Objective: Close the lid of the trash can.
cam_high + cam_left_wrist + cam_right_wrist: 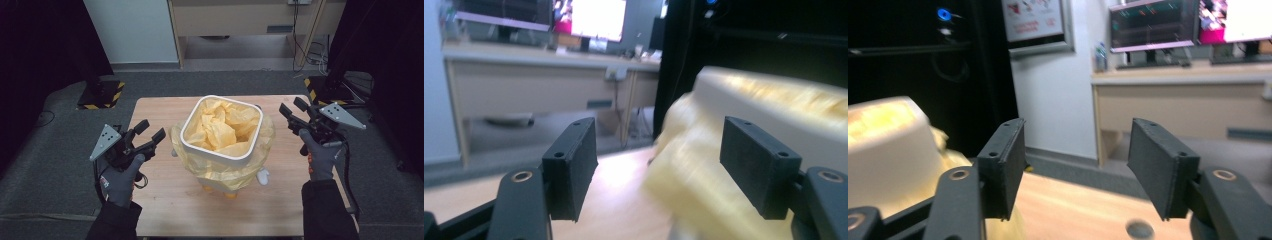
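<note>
Left tongs [151, 134], jaws wide and empty, hover just left of the bin [221, 131]. Right tongs [294, 109], jaws also apart with nothing between them, hover just right of it. The white bin stands mid-tabletop [165, 200], lined with a yellow bag [220, 125] whose edge is folded down over the rim and sides.

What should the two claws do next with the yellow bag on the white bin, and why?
Probably bring both claws inward to the bag's folded-over edge. The left claw and right claw are open and empty, one on each side of the white bin. The yellow bag already lines it, its edge draped loosely over the rim, so gripping that edge seems the nearest step.
</note>
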### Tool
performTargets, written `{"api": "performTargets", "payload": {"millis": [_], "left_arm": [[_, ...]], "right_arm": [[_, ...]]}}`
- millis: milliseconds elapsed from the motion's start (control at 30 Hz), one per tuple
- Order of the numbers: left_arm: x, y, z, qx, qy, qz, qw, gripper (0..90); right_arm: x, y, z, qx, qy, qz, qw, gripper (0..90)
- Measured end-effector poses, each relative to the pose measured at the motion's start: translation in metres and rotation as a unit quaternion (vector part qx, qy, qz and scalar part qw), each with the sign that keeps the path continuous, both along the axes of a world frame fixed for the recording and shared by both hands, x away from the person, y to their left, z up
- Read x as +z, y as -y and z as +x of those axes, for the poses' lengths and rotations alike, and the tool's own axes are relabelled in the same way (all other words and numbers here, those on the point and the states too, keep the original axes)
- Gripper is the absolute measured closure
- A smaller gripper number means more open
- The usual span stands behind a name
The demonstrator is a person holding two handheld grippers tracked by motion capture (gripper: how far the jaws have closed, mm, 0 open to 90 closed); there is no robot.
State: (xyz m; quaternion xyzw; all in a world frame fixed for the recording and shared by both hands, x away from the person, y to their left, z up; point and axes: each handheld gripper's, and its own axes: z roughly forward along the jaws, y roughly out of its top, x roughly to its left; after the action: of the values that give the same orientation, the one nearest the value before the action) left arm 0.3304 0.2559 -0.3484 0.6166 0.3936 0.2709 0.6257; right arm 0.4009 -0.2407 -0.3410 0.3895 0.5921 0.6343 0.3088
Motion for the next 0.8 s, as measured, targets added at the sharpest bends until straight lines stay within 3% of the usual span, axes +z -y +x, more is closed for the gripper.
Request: {"api": "performTargets", "payload": {"millis": [167,300,333,367,567,667,800], "left_arm": [[-0.041,-0.014,0.004,0.018,-0.057,0.02,0.998,30.5],[-0.074,-0.021,0.004,0.026,-0.098,0.048,0.9937,30.9],[-0.074,-0.021,0.004,0.026,-0.098,0.048,0.9937,31.0],[-0.087,-0.026,0.004,0.032,-0.117,0.062,0.9908,30.9],[-0.119,-0.034,0.002,0.03,-0.17,0.094,0.9805,30.5],[-0.13,-0.035,0.002,0.023,-0.198,0.116,0.9731,30.4],[-0.141,-0.035,0.008,0.02,-0.228,0.153,0.9615,29.2]], "right_arm": [[-0.028,0.013,-0.006,-0.007,-0.038,-0.013,0.9992,36.9],[-0.054,0.014,-0.011,0.003,-0.072,-0.033,0.9969,34.9],[-0.061,0.014,-0.012,0.006,-0.081,-0.041,0.9958,34.6],[-0.069,0.014,-0.013,0.009,-0.091,-0.049,0.9946,34.6],[-0.107,0.019,-0.022,0.016,-0.153,-0.071,0.9856,34.3],[-0.127,0.022,-0.026,0.008,-0.181,-0.111,0.9772,34.9],[-0.145,0.026,-0.027,-0.003,-0.224,-0.145,0.9637,34.3]]}}
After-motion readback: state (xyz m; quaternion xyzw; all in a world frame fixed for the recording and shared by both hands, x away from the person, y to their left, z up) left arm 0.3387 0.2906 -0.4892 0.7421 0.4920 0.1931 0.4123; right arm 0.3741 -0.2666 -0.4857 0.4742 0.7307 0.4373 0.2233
